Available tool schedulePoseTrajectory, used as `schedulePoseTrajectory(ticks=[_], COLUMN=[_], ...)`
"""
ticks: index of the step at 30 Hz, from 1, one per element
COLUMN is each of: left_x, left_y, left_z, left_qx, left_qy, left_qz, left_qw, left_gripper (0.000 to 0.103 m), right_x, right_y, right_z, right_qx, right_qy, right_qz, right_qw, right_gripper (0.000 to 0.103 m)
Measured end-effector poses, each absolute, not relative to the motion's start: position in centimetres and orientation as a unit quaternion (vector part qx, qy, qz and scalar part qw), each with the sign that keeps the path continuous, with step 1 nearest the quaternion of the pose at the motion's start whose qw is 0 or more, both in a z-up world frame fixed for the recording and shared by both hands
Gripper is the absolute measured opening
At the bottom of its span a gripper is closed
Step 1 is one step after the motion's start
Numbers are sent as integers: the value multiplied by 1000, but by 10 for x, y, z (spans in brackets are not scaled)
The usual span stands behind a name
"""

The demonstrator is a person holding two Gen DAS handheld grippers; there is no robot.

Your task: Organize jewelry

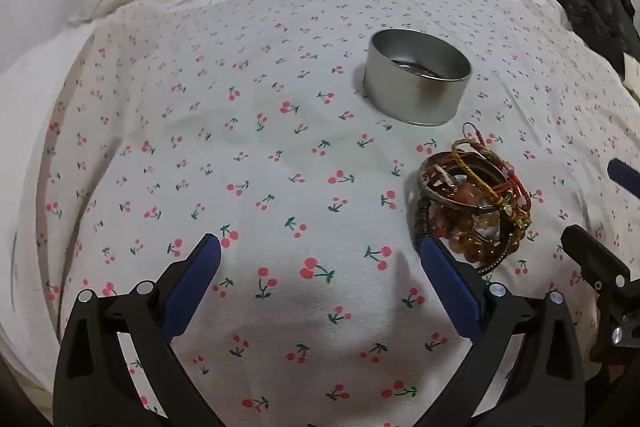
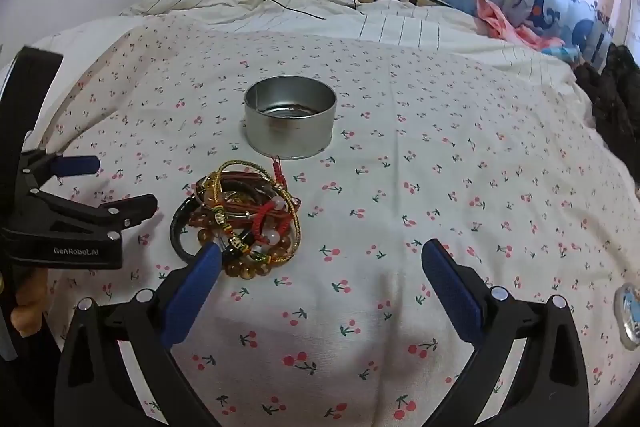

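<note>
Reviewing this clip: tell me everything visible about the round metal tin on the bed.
The tin is a low, round, lidless can of plain silvery metal, standing upright on the cherry-print sheet. Its shiny floor shows something dark I cannot identify. It sits just beyond the bracelet pile; a red cord end reaches its base, contact unclear. Neither gripper touches it.

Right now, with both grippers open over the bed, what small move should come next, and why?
Probably ease the right gripper left and forward over the bracelet pile. Its fingers are open and hold nothing, the pile lies untouched on the cherry-print sheet, and the tin waits just beyond.
</note>
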State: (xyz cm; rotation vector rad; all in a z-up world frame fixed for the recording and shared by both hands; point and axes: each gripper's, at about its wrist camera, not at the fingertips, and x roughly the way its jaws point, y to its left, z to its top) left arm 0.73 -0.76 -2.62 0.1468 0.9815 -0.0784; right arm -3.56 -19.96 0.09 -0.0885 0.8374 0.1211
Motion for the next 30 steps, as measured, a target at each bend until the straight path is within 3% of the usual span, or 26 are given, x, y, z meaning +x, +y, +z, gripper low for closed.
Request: schedulePoseTrajectory(ticks=[30], left_x=[4], left_y=[-15], left_z=[-21], left_qx=[88], left_qy=[459], left_qz=[-39], left_qw=[883], left_gripper=[96], right_x=[-31], right_y=[-197], right_z=[3], right_qx=[-56], right_qy=[413], right_qz=[51], right_qw=[908], right_gripper=[96])
